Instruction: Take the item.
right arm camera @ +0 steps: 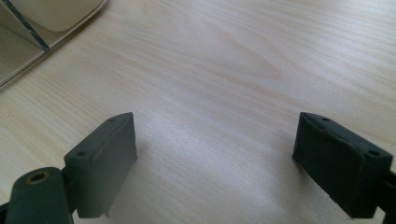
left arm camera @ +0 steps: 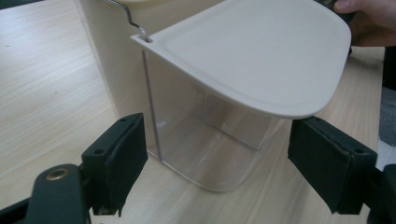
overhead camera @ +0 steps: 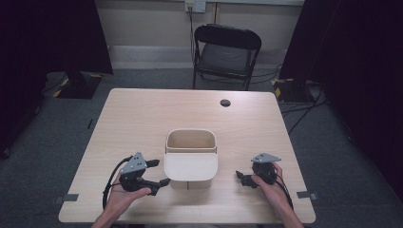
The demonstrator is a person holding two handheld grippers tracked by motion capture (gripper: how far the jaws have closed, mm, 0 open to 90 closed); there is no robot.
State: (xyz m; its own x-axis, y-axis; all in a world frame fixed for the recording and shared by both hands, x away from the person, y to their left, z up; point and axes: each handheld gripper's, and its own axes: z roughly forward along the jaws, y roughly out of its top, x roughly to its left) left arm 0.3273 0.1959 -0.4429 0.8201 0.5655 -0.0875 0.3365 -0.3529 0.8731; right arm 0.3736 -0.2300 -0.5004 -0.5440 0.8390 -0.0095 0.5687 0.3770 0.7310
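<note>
Cream bin mid-worktop, hinged lid hanging toward the near edge; lying right of the left hand-held gripper, closer to it than to the right hand-held gripper; both spread wide, holding nothing; smooth matte plastic, clear glossy front, rounded corners, pale woodgrain beneath.

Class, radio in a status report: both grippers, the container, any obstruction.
Left gripper open, facing beige lidded plastic container. Right gripper open over bare wooden table. Nothing between grippers and container.
</note>
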